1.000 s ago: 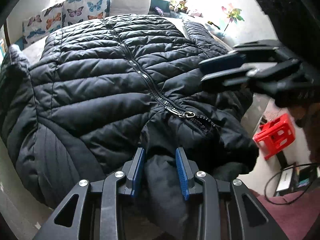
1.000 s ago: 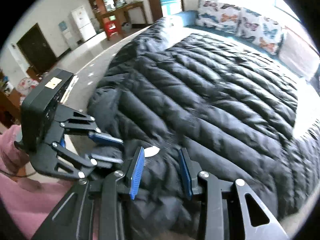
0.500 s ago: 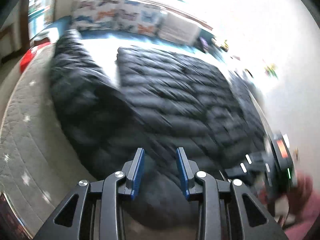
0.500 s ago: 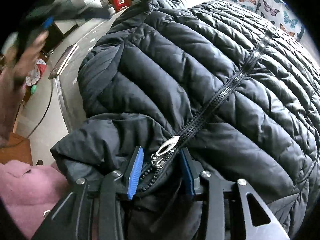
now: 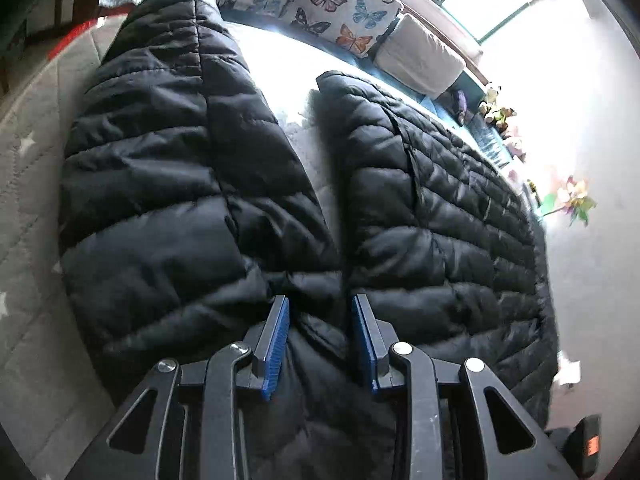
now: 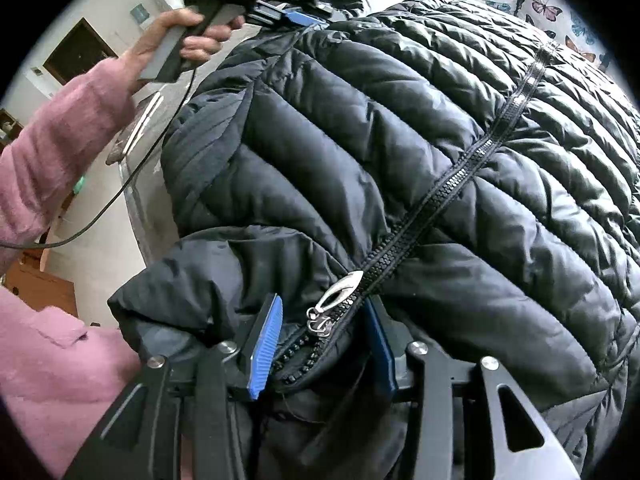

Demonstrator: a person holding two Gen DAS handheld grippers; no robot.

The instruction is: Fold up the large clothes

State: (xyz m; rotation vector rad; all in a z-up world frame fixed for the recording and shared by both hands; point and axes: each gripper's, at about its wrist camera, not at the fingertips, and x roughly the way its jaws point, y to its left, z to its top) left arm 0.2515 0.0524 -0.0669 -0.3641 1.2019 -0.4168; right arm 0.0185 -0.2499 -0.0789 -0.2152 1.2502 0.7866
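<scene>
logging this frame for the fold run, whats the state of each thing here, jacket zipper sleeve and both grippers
puffer jacket: spread front-up on the bed, not folded
zipper: closed along the front, silver pull lying by the collar
sleeve: stretched out apart from the body
left gripper: shut on jacket fabric at the shoulder
right gripper: shut on the collar beside the pull

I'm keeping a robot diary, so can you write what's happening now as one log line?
left gripper: shut on jacket at sleeve join | right gripper: shut on jacket collar by zipper pull | fold not done
</scene>
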